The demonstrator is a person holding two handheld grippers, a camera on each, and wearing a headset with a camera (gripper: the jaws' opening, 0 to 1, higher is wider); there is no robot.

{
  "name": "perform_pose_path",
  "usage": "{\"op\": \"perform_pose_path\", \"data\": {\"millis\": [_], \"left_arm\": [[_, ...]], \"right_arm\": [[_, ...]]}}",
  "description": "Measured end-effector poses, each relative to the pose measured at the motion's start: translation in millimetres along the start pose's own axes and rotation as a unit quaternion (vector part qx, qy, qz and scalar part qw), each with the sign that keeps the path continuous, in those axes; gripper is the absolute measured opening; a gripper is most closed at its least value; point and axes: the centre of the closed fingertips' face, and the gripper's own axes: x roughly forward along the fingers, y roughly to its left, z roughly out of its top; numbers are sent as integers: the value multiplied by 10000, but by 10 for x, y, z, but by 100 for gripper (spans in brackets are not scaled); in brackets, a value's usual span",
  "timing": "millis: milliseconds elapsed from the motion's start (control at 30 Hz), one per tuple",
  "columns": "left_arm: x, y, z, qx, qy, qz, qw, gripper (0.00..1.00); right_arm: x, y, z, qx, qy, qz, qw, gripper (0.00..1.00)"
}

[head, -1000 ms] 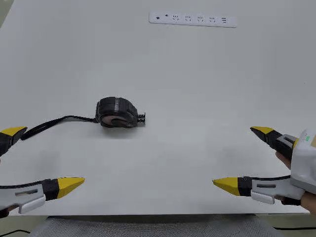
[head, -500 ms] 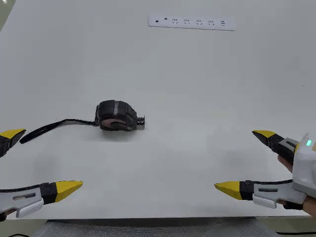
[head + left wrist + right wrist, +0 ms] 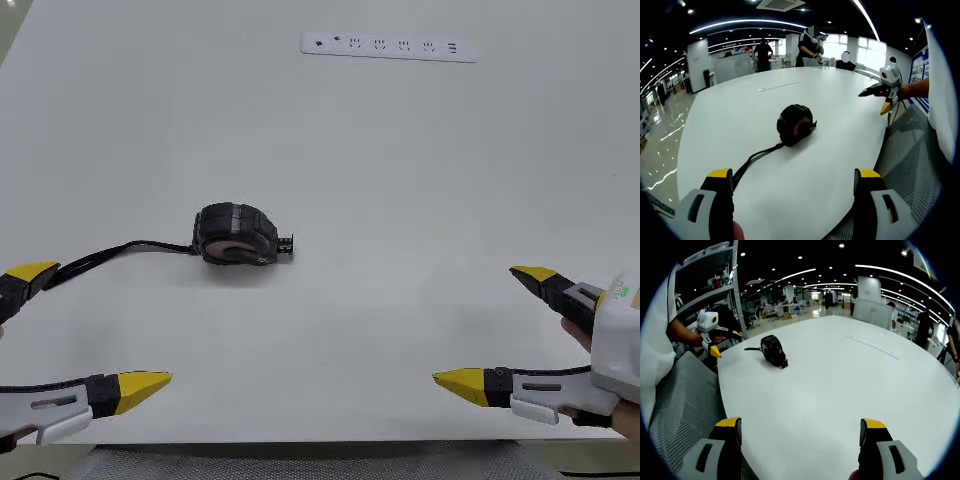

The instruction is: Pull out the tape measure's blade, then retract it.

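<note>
A black tape measure (image 3: pixel 236 235) lies on a white workbench (image 3: pixel 400 180), ahead of and between two yellow-tipped grippers held low at the table's near edge, neither one touching it. The left gripper (image 3: pixel 105 323), its jaws spread wide with nothing between them, is the nearer of the two. The tape's black wrist strap (image 3: pixel 110 252) trails back from the case toward that gripper and ends close beside one jaw tip; contact cannot be told. The right gripper (image 3: pixel 476 324), likewise wide open and empty, sits well apart from the tape, off on the side where the case's mouth points. The blade is wound in, with only its end hook (image 3: pixel 286 243) showing at the mouth. A white power strip (image 3: pixel 388 45) lies far beyond both grippers, across the table. In the left gripper view, people stand past the table's far end.
</note>
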Motion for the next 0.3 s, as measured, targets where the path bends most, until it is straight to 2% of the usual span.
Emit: {"op": "perform_pose_path", "data": {"millis": [300], "left_arm": [[-5, 5, 27, 52, -27, 33, 10000, 99]], "right_arm": [[20, 43, 12, 20, 3, 19, 10000, 99]]}}
